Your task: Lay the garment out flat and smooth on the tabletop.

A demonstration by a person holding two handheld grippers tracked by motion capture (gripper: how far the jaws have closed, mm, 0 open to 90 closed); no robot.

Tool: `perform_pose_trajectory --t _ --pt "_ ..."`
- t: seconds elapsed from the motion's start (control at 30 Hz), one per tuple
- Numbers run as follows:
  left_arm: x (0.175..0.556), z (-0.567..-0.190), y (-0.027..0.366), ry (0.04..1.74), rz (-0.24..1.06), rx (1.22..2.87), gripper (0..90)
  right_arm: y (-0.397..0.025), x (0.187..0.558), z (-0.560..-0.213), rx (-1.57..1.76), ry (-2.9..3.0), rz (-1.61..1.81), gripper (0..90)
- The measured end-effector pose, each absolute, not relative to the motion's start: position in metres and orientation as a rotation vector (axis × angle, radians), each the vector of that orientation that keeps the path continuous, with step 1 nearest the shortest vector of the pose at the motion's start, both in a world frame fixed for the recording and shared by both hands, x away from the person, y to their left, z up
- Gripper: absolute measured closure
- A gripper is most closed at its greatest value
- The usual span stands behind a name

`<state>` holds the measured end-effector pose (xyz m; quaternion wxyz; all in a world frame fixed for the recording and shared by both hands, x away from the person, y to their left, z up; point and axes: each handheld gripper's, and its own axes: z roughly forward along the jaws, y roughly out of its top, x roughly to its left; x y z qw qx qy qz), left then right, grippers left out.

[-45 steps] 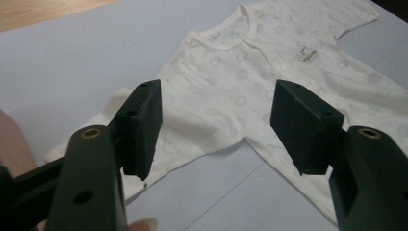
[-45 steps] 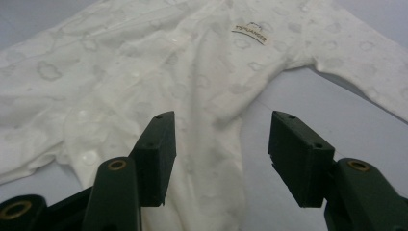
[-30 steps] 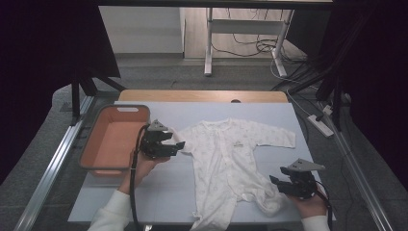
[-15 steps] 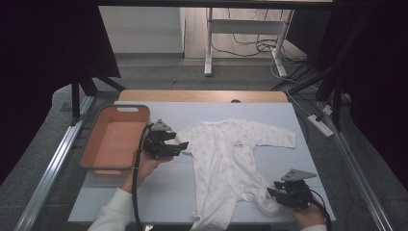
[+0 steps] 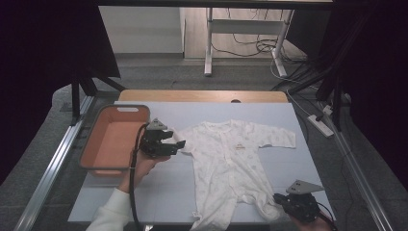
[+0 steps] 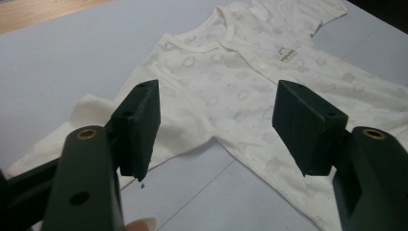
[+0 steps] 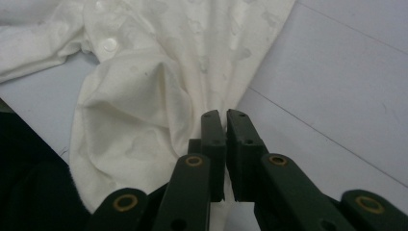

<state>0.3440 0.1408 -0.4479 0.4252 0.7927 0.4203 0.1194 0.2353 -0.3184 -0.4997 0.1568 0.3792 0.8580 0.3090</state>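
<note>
blue table [image 5: 288, 163], romper [image 5: 226, 159] leg hem hidden by right tongs [image 7: 225, 115]

left gripper [image 5: 168, 143] at romper [image 5: 231, 159] sleeve | right gripper [image 5: 284, 202] at leg

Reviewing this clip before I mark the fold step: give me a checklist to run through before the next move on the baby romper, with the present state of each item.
1. Right gripper shut on the romper leg: ok, jaws closed with fabric pinched at their tips.
2. Left gripper open, ready to grasp: ok, jaws wide apart.
3. Left gripper over the sleeve: ok, not yet gripping.
4. Romper flat on the table: not ok, the leg near the right gripper is bunched.
5. Basket apart from the romper: ok.
</note>
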Motion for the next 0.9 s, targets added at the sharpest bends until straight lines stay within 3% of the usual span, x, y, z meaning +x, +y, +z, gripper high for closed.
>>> perform_pose_trajectory --t 0.13,0.27,0.6,0.9 --pt "0.343 -0.447 0.141 1.049 0.305 1.980 34.7 -0.317 0.237 -0.498 1.087 2.403 0.887 64.2" --pt "0.342 -0.448 0.142 1.056 0.310 1.979 34.7 -0.315 0.236 -0.487 1.041 2.378 0.971 58.1" --pt "0.339 -0.449 0.145 1.072 0.324 1.972 34.7 -0.280 0.223 -0.468 0.855 2.456 1.113 52.8" --pt "0.338 -0.451 0.144 1.070 0.326 1.981 34.7 -0.251 0.217 -0.489 0.782 2.617 0.923 51.0"
